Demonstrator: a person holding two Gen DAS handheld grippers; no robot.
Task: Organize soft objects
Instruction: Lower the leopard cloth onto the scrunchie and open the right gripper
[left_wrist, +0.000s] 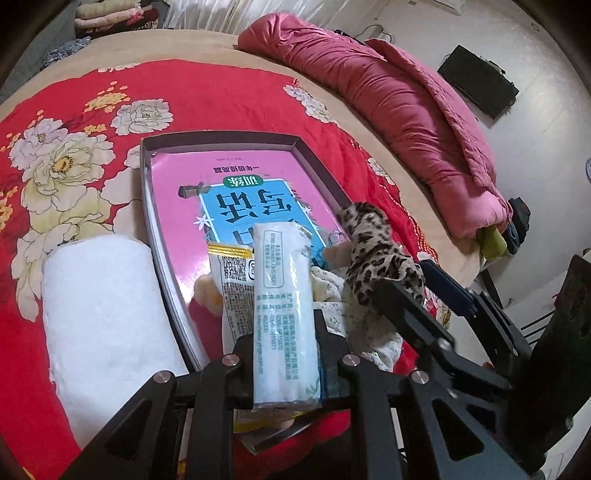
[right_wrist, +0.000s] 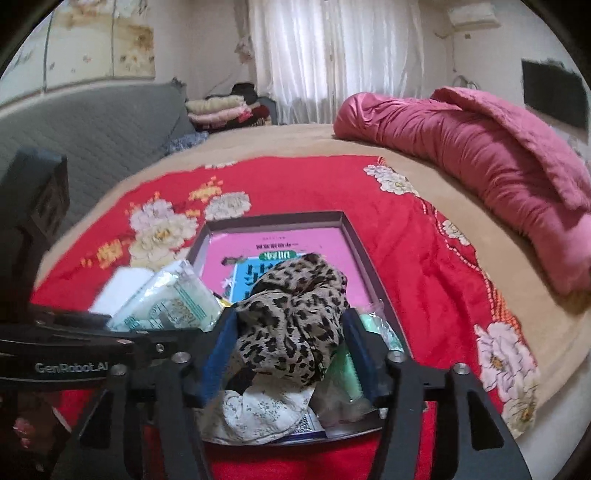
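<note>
A shallow dark tray (left_wrist: 314, 155) with a pink book inside lies on the red flowered bedspread; it also shows in the right wrist view (right_wrist: 351, 229). My left gripper (left_wrist: 282, 332) is shut on a white tissue pack (left_wrist: 282, 295), held over the tray's near end. My right gripper (right_wrist: 291, 332) is shut on a leopard-print cloth (right_wrist: 295, 302), held above the tray; that cloth shows in the left wrist view (left_wrist: 376, 251). A floral white cloth (right_wrist: 258, 410) and a snack packet (left_wrist: 232, 269) lie in the tray.
A white rolled towel (left_wrist: 103, 306) lies left of the tray. A rolled pink quilt (left_wrist: 406, 110) lies along the bed's right side. Folded blankets (right_wrist: 221, 110) are stacked at the far end. A grey headboard (right_wrist: 103, 122) stands left.
</note>
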